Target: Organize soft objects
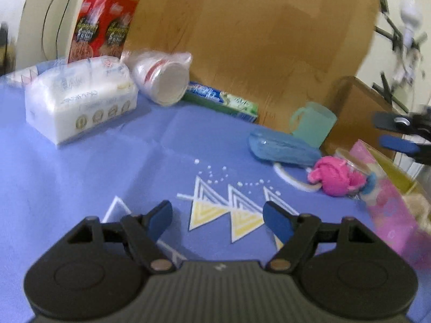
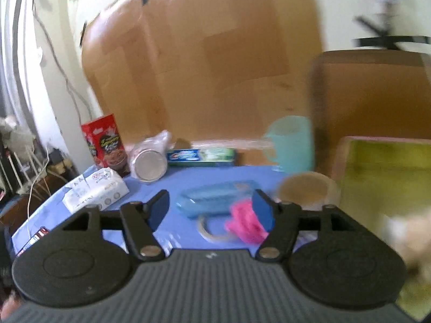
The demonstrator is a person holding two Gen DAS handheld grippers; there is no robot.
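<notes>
Lying at right of centre in the left wrist view: one pink soft ball, knotted and plush-looking, bright magenta, resting on the blue tablecloth. Blurred in the right wrist view, low centre, partly behind a fingertip. One pale fluffy soft thing at the right edge, inside the pink box; outline too smeared to name. Box interior yellow-green.

Left gripper: jaws apart, nothing between, only printed triangles on the cloth below. Right gripper: jaws apart, nothing pressed by the pads; also seen at the far right edge of the left wrist view.

Counted otherwise:
- one blue clear case, just left of the pink ball
- one white ring, lying beside the ball
- one teal mug, behind the case
- one toothpaste carton, centre, against the cardboard sheet
- one sleeve of paper cups, on its side, upper left
- one white tissue pack, left
- one red cereal box, upright, upper left
- one round clear tub, right of centre in the right wrist view
</notes>
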